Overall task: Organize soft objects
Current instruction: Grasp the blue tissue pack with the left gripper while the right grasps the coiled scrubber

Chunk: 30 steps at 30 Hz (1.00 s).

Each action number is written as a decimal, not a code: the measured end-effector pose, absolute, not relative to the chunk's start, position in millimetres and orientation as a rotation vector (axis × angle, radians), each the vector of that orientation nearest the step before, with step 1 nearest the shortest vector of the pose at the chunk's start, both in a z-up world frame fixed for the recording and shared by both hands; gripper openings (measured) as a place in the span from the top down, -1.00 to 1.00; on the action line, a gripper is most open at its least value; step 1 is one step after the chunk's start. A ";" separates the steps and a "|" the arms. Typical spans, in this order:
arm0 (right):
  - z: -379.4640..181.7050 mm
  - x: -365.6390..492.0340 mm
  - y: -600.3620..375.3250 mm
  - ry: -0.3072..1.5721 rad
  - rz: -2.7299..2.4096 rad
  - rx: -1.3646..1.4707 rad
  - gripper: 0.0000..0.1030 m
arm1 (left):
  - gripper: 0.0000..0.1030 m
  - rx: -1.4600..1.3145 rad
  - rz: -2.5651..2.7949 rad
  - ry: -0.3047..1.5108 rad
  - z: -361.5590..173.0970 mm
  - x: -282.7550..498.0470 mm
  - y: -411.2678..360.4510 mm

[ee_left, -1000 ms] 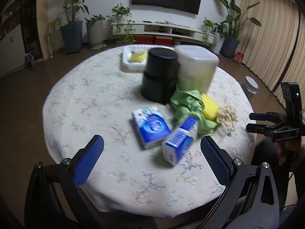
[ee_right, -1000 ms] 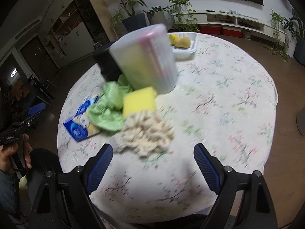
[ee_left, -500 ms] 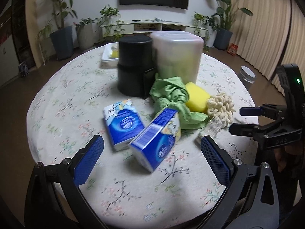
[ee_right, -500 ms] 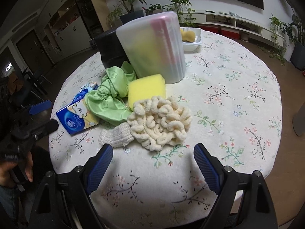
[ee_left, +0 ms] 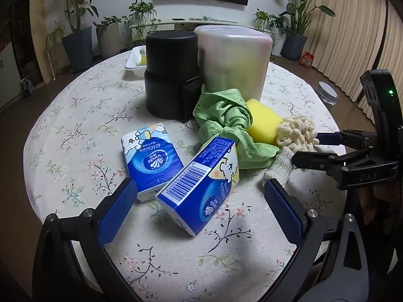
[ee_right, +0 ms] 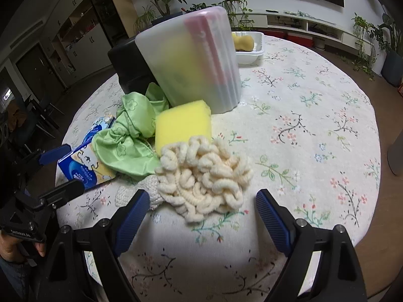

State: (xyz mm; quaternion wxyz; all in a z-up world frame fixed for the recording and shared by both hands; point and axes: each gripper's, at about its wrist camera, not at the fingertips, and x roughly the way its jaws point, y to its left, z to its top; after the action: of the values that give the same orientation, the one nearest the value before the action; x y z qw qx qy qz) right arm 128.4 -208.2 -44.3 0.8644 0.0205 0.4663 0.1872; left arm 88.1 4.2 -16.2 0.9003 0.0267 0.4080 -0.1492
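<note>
The soft things lie bunched in the middle of the round table (ee_left: 75, 130): a cream chenille mitt (ee_right: 204, 173) nearest the right side, a yellow sponge (ee_right: 182, 125) touching its far edge, a crumpled green cloth (ee_right: 126, 138) just left of the sponge, and two blue tissue packs further left. One pack (ee_left: 151, 158) lies flat; the other pack (ee_left: 201, 183) is tipped up against the cloth. Behind them stand a black canister (ee_left: 171, 73) and a frosted plastic bin (ee_left: 231, 60), side by side, with a white tray (ee_left: 134, 63) at the far edge.

Over the last second both hands have come in and down toward the pile, so the objects now sit larger and lower in each wrist view, and nothing on the table has been moved. The left gripper (ee_left: 199, 209) is wide open and empty, its blue pads flanking the tipped pack without touching it. The right gripper (ee_right: 201, 216) is also wide open and holds nothing; the mitt lies just ahead of its pads, its knitted cuff beside the left one.

This looks like the approach before the first picks: the pack for the left, the mitt for the right. Sorting has probably not begun, since none of these items is in a container yet. The mitt's loose loops may snag or slip in a shallow pinch.
</note>
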 end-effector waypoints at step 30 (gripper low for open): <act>-37.5 123.2 -206.6 0.948 0.481 0.080 0.58 | 0.54 0.015 -0.353 0.883 -28.0 87.6 0.0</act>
State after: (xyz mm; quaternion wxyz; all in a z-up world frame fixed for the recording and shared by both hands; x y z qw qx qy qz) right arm 123.2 -206.6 -37.5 0.8612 0.0380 0.4521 0.2291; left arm 87.6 0.0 -28.0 0.8890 0.0070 0.4253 -0.1699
